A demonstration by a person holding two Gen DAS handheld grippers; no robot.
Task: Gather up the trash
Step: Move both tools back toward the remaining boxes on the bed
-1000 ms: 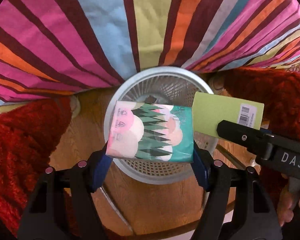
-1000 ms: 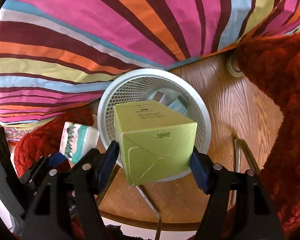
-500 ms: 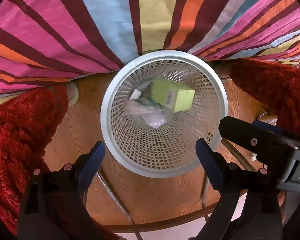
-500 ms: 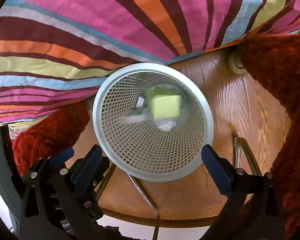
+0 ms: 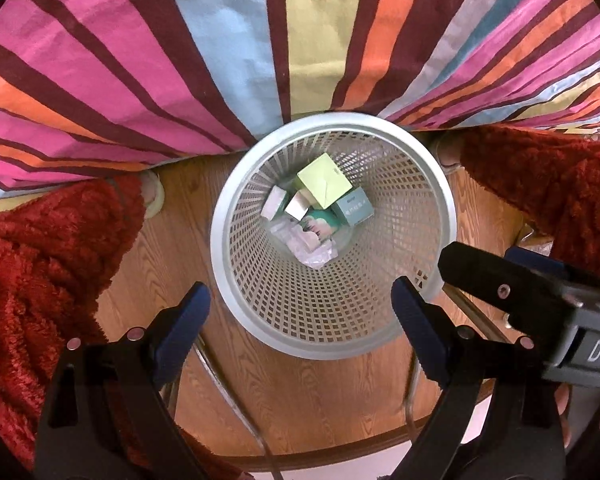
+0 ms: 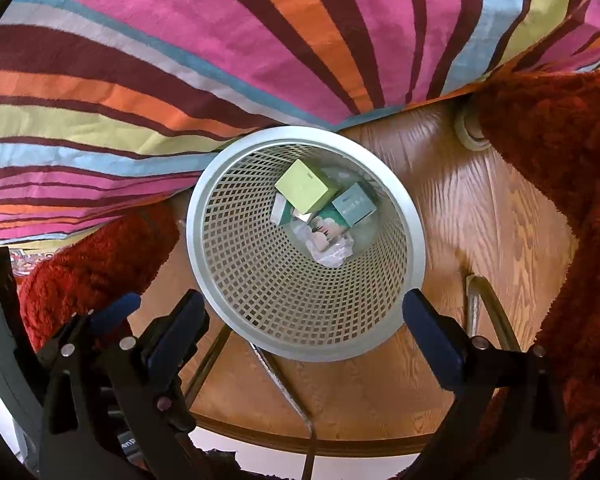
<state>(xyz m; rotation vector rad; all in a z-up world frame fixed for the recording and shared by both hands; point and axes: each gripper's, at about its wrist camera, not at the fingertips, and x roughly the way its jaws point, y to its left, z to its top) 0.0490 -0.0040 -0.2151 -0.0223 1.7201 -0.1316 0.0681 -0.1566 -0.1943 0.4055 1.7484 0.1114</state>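
Both grippers hang over the white mesh bin (image 5: 236, 240), and both stand spread wide with nothing between the fingers. The left gripper (image 5: 300, 312) points almost straight down at the near rim. The right gripper (image 6: 304, 320) tilts in from 6 o'clock.

The trash lies at the bottom of the bin. In the left view the green box (image 5: 325, 185) leans at about 12 o'clock of the heap. A grey-blue box (image 5: 354, 211) sits just beside it at 3 o'clock, and a patterned tissue pack (image 5: 320, 227) and crumpled plastic (image 5: 310, 248) lie below.

Little can spill now, since everything is deep inside. The likelier trouble is the bin itself. It looks light and stands on a wooden floor (image 5: 172, 248), hemmed in by the striped cloth (image 5: 220, 48) at 12 o'clock and red furry fabric (image 5: 40, 264) on both sides. A finger catching the rim on the way out could tip it. The two grippers also sit close together, so a careless swing could knock one against the other.
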